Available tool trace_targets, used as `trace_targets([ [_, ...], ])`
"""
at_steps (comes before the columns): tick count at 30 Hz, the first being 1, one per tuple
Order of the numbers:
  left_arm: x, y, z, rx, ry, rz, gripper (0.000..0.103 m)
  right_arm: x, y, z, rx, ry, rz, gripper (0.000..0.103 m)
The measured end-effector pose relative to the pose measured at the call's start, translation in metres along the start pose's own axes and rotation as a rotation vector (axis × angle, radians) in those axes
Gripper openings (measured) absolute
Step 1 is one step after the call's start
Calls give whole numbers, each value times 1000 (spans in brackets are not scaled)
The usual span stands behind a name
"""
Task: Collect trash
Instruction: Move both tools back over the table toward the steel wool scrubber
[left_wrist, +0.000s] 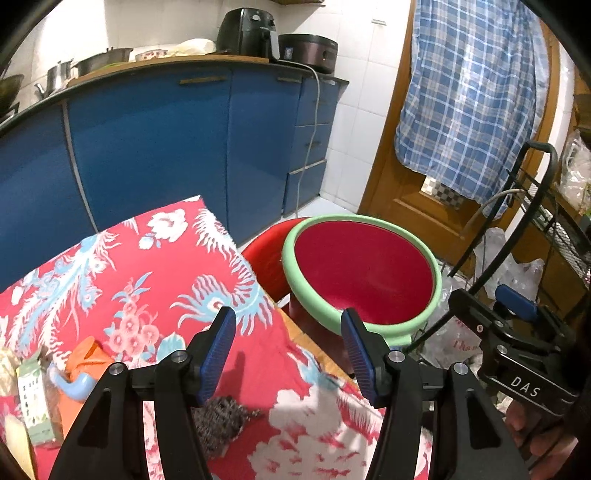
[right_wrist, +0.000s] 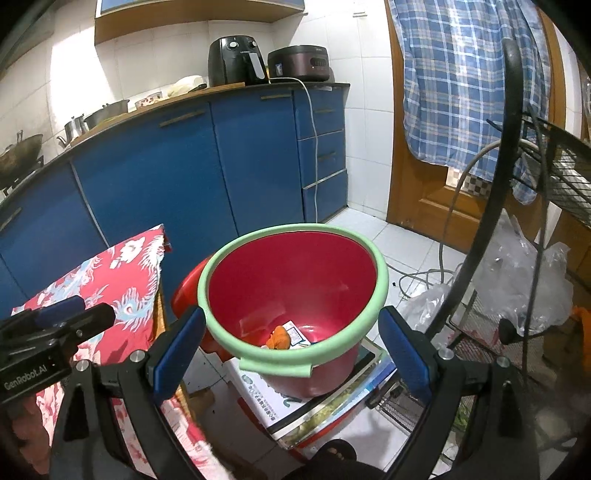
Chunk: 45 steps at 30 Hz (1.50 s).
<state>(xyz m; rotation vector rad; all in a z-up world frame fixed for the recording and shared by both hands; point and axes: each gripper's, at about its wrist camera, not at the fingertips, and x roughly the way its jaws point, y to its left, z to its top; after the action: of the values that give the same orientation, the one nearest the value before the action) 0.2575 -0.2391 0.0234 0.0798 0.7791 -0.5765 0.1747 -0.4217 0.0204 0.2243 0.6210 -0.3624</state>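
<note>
The left gripper (left_wrist: 288, 350) stands with its jaws apart and nothing between them, above the near edge of a table covered by a red flowered cloth (left_wrist: 147, 266). Directly below the left blue pad, a dark crumpled scrap (left_wrist: 218, 417) lies on the cloth. At the left edge of the same view lie an orange wrapper (left_wrist: 86, 360), a pale green packet (left_wrist: 33, 402) and a light blue piece (left_wrist: 75, 386), close together.

The right gripper (right_wrist: 291, 350) is also released, jaws wide apart and empty. It is positioned over the near rim of the red bucket (right_wrist: 295, 266) with a green rim. The bucket stands on a stack of flat boxes (right_wrist: 314, 402) on the tiled floor, just beside the table. Inside, on the bottom, lie an orange piece of trash (right_wrist: 279, 338) and a white printed packet (right_wrist: 295, 334), touching.

Behind the bucket is a red stool (left_wrist: 264, 254). Farther back stand blue cabinets (right_wrist: 184, 177), with a black air fryer (right_wrist: 236, 61) and a dark cooker (right_wrist: 301, 62) on the counter. A checked cloth (right_wrist: 461, 85) hangs on the wooden door.
</note>
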Motion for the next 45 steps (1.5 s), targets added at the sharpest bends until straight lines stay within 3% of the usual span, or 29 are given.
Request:
trace_targets([
  [26, -59, 27, -48, -31, -47, 39, 61, -54, 43, -29, -87, -3, 33, 94],
  [36, -79, 65, -70, -76, -48, 122, 61, -53, 82, -40, -118, -8, 117, 94],
  [45, -109, 131, -98, -182, -48, 243, 62, -37, 140, -43, -158, 23, 237, 94],
])
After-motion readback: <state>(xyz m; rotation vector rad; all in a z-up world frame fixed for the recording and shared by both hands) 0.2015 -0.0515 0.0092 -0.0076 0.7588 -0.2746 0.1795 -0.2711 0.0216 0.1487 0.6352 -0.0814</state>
